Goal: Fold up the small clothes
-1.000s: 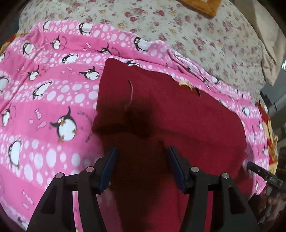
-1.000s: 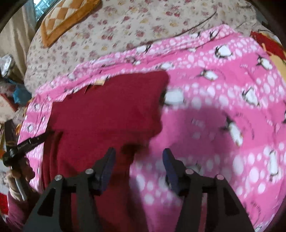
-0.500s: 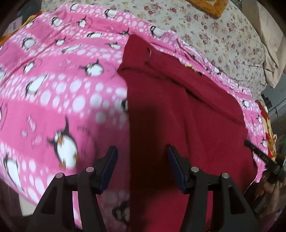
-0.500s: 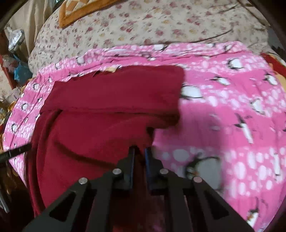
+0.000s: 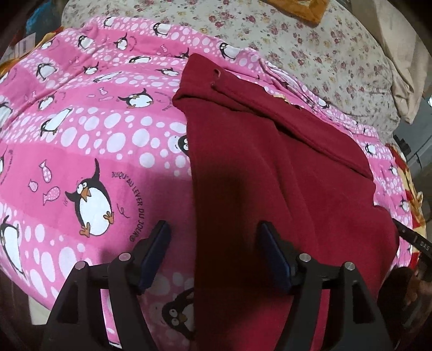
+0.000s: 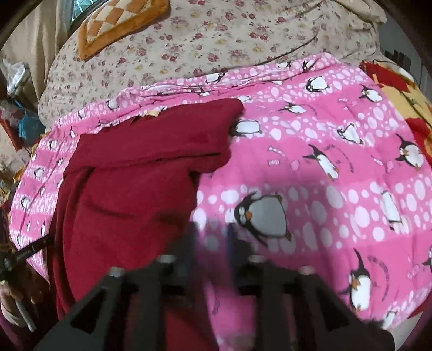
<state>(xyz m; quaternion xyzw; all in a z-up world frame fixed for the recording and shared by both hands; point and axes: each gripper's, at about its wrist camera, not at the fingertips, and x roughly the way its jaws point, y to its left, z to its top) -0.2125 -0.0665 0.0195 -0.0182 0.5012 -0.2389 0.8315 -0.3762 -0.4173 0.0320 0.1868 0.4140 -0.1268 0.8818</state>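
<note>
A dark red garment point(image 5: 283, 172) lies spread on a pink penguin-print blanket point(image 5: 81, 135), its far edge folded over into a band. My left gripper point(image 5: 213, 253) is open, its jaws straddling the garment's near left edge. In the right wrist view the garment point(image 6: 129, 194) fills the left half. My right gripper point(image 6: 210, 240) is blurred by motion at the garment's right edge, with a small gap between its fingers; no cloth shows between them.
The pink blanket point(image 6: 324, 175) lies over a cream floral bedsheet point(image 6: 216, 43). An orange checked cushion point(image 6: 118, 24) sits at the back. A red and yellow blanket point(image 6: 399, 94) lies at the right. Clutter point(image 6: 19, 113) stands beyond the bed's left side.
My right gripper closed on the garment's right edge half a second ago, and now its fingers stand slightly apart in motion blur. My left gripper has shifted left to the garment's left edge, staying open.
</note>
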